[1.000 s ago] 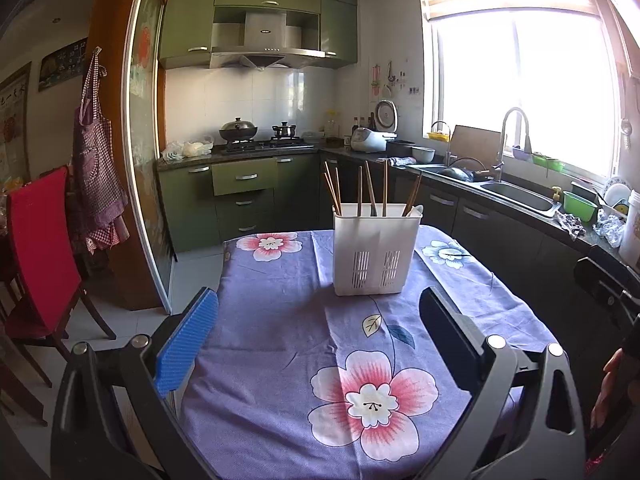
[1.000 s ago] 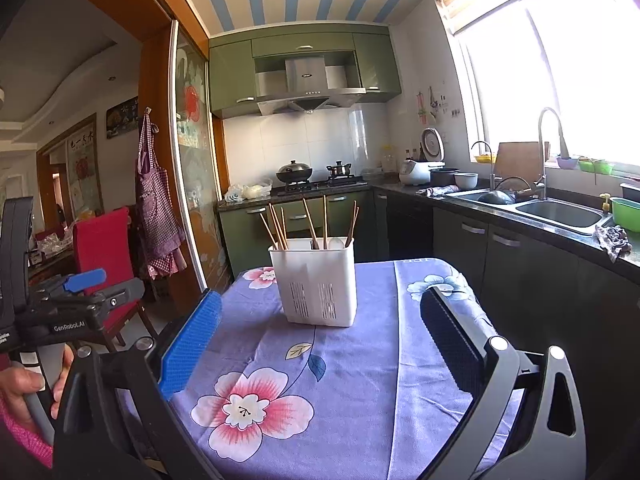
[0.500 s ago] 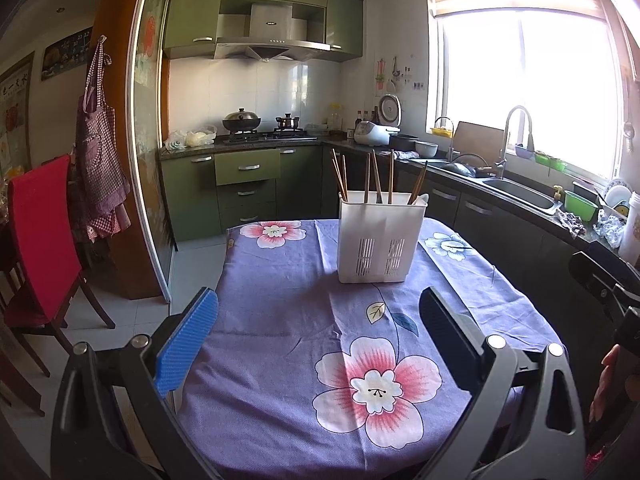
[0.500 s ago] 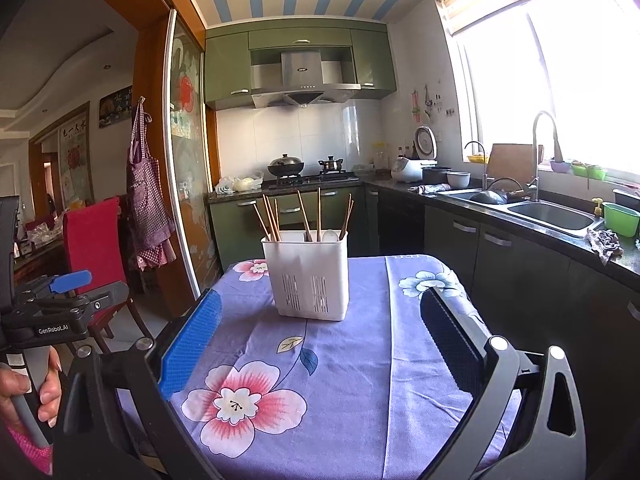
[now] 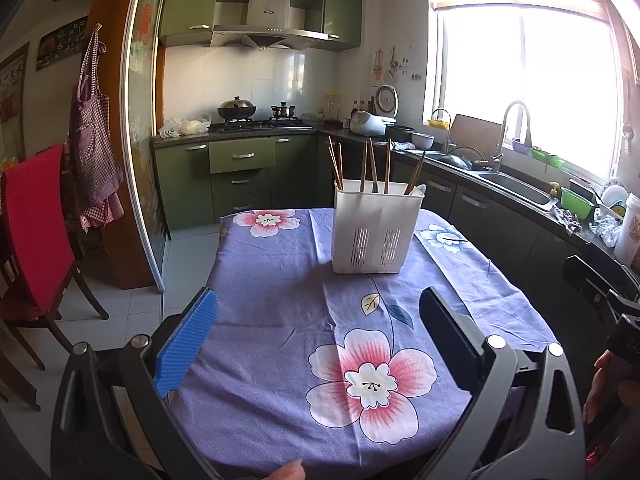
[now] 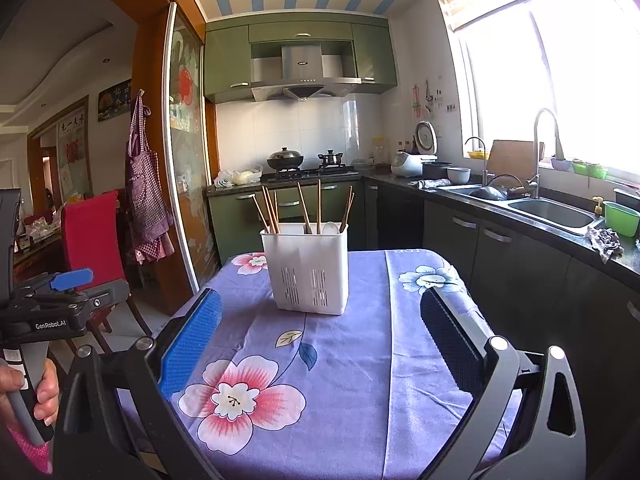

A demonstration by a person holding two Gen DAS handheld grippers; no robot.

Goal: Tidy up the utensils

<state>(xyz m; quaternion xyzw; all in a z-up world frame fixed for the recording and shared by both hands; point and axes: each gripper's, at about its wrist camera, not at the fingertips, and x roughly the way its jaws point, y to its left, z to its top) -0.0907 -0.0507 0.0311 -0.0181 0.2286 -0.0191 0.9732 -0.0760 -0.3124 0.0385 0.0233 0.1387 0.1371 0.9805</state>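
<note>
A white slotted utensil holder (image 5: 374,228) stands upright at the far end of a table with a purple flowered cloth (image 5: 280,320); it also shows in the right wrist view (image 6: 307,266). Several wooden chopsticks (image 5: 370,166) stand in it, and a white spoon tip (image 6: 330,228) shows at its rim. My left gripper (image 5: 320,316) is open and empty over the near part of the table. My right gripper (image 6: 322,320) is open and empty, also short of the holder.
A red chair (image 5: 34,232) stands left of the table. Green cabinets and a stove with pots (image 5: 236,114) line the back wall. A dark counter with a sink (image 5: 516,192) runs along the right. The left gripper's handle (image 6: 48,316) shows in the right wrist view.
Both grippers have pulled back and tilted up slightly, so the holder sits a little farther and lower in both views. The jaws stay open.
</note>
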